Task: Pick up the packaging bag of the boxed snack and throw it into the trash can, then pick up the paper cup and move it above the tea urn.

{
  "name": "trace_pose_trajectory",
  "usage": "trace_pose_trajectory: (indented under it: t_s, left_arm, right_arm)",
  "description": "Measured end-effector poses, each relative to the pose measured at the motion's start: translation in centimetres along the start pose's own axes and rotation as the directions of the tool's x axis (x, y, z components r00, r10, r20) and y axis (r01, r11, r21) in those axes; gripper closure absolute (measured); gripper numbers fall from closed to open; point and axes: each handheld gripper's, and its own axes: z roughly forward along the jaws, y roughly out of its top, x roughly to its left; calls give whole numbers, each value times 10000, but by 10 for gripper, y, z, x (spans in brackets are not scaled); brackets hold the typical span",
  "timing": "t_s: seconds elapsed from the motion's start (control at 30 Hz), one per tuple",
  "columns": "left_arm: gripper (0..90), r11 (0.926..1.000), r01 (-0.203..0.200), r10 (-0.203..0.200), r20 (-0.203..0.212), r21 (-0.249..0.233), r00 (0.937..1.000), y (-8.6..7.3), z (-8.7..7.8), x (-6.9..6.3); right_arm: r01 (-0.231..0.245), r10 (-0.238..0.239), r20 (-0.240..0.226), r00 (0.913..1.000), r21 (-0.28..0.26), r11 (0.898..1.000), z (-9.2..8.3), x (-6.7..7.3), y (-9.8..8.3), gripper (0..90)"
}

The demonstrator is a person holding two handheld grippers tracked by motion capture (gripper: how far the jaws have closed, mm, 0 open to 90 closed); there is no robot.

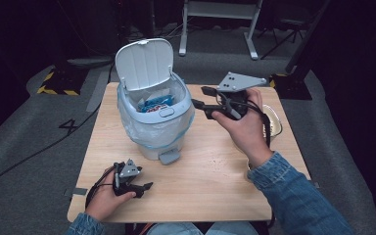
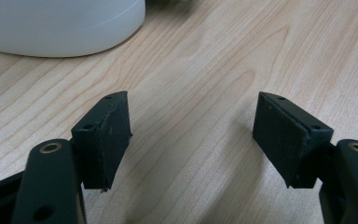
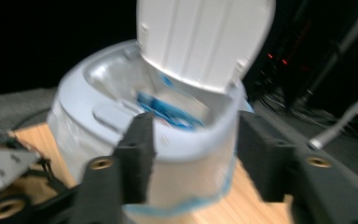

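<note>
A white pedal bin (image 1: 154,117) with a plastic liner stands at the middle-left of the wooden table (image 1: 210,181). Its lid (image 1: 144,63) is up, and a blue and red wrapper (image 1: 156,104) lies inside. My right gripper (image 1: 199,97) hovers just right of the bin's rim and points at it, open, with nothing between its pads. In the right gripper view, the bin (image 3: 98,93), lid (image 3: 200,37) and wrapper (image 3: 168,109) lie beyond my right gripper (image 3: 196,154). My left gripper (image 1: 144,178) rests low near the table's front left, open over bare wood (image 2: 193,135).
The bin's foot pedal (image 1: 169,156) sticks out toward me. A clear shallow bowl (image 1: 275,120) sits at the table's right edge, partly behind my right hand. Cables and a white desk frame (image 1: 220,24) are on the floor beyond the table.
</note>
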Motion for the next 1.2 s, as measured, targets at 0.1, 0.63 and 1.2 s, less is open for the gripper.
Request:
trace_pose_trajectory:
  t_s: [0.1,0.63,1.2]
  left_arm:
    - [279,10000,-16,16,1,9,10000,0,0,0]
    - [273,10000,-36,36,7,18,10000,0,0,0]
    - [269,10000,-11,11,-37,19,10000,1,1,0]
  right_arm:
    - [-144,142,78,9999,305,9994,-18,-6,-10,367]
    - [-1862,1799,773,9806,836,9789,-91,-32,-74,217]
    - [-2825,2607,1593,9522,1343,9498,-131,-32,-145,195]
